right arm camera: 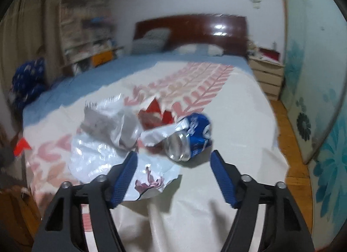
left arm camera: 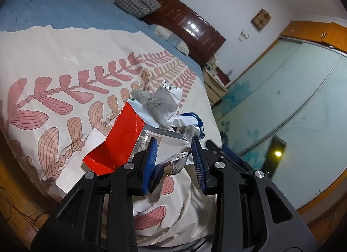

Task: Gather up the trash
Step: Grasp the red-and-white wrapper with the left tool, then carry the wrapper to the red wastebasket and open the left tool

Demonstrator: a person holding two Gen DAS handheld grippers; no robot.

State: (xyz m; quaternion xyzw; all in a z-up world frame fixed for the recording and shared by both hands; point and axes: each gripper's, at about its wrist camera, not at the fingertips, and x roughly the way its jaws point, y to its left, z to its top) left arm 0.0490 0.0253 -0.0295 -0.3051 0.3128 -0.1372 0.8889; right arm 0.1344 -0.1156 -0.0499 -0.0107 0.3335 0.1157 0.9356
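Observation:
A pile of trash lies on the leaf-patterned cover (left arm camera: pixel 65 61) of a bed. In the left wrist view it holds a red carton (left arm camera: pixel 121 141), a crumpled grey mask wrapper (left arm camera: pixel 160 102) and a blue can (left arm camera: pixel 198 122). My left gripper (left arm camera: pixel 174 154) is shut on a white and silver wrapper (left arm camera: pixel 173 143) at the pile's near side. In the blurred right wrist view, a crushed blue can (right arm camera: pixel 190 135) lies just beyond my right gripper (right arm camera: pixel 173 154). That gripper stands open with nothing between its pads. A white plastic bag (right arm camera: pixel 97 154) lies under its left finger.
The cover lies over a blue sheet (right arm camera: pixel 91 83). At the far end stand a dark wooden headboard (right arm camera: pixel 190 28) and pillows. A pale nightstand (right arm camera: pixel 266 74) and sliding wardrobe doors (right arm camera: pixel 314 78) line the right side over the wooden floor (right arm camera: pixel 295 165). Shelves (right arm camera: pixel 84 31) stand at the left.

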